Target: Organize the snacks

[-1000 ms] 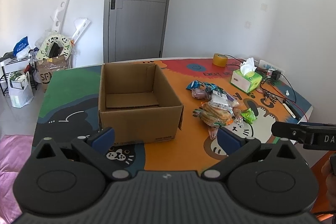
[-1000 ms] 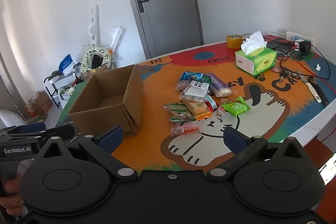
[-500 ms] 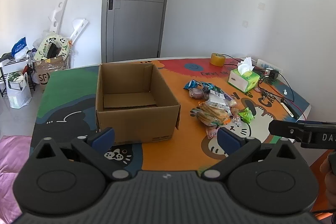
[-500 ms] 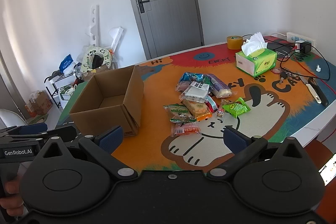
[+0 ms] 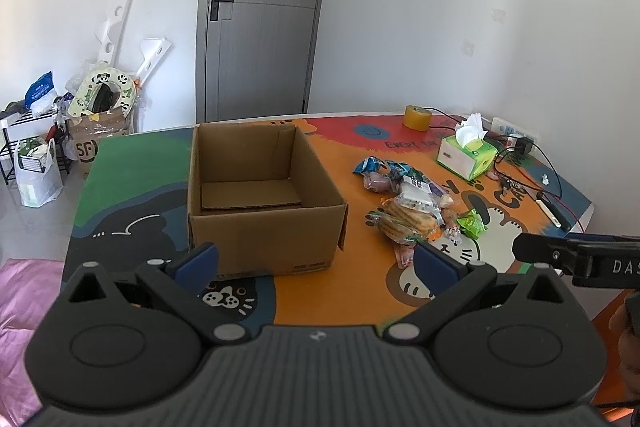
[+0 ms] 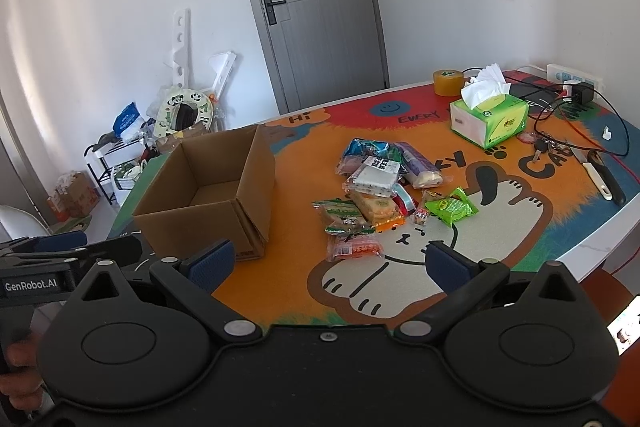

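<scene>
An open empty cardboard box (image 5: 260, 195) (image 6: 212, 203) stands on the colourful table mat. To its right lies a pile of snack packets (image 5: 412, 203) (image 6: 380, 195), with a green packet (image 6: 450, 207) and a red-orange packet (image 6: 354, 247) at its near edge. My left gripper (image 5: 316, 263) is open and empty, held above the table's near edge in front of the box. My right gripper (image 6: 328, 265) is open and empty, near the front edge just short of the pile. Each gripper shows at the side of the other's view.
A green tissue box (image 6: 486, 117), a roll of tape (image 6: 448, 82), cables with a power strip (image 6: 576, 79), keys and a knife (image 6: 602, 179) lie at the table's right and far side. Clutter and a shelf (image 5: 36, 163) stand on the floor at left.
Both grippers have pulled back and risen slightly; the box and snacks look a little farther away. Nothing on the table has moved.
</scene>
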Motion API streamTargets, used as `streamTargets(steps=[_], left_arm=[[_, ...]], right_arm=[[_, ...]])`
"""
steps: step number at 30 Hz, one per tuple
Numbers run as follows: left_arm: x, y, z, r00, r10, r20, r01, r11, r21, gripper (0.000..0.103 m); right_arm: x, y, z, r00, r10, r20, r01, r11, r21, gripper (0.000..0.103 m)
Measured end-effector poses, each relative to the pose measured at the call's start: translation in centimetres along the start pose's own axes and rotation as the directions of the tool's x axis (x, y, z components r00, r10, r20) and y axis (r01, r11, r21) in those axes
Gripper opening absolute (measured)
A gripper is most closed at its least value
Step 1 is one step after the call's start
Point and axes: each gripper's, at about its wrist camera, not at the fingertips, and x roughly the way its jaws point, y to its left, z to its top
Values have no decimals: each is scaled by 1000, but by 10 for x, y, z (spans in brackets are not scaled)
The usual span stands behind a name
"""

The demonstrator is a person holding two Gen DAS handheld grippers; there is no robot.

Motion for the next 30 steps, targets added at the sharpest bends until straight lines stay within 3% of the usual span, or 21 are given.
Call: streamTargets(steps=[14, 30], left_arm=[[9, -3, -3, 1000, 4, -8, -4, 1000, 1, 103], [41, -29, 1, 1000, -9, 27, 9, 1000, 15, 103]], right_arm=[[6, -4, -2, 1000, -6, 4, 6, 1000, -5, 103], [29, -45, -5, 998, -53, 46, 52, 998, 20, 103]])
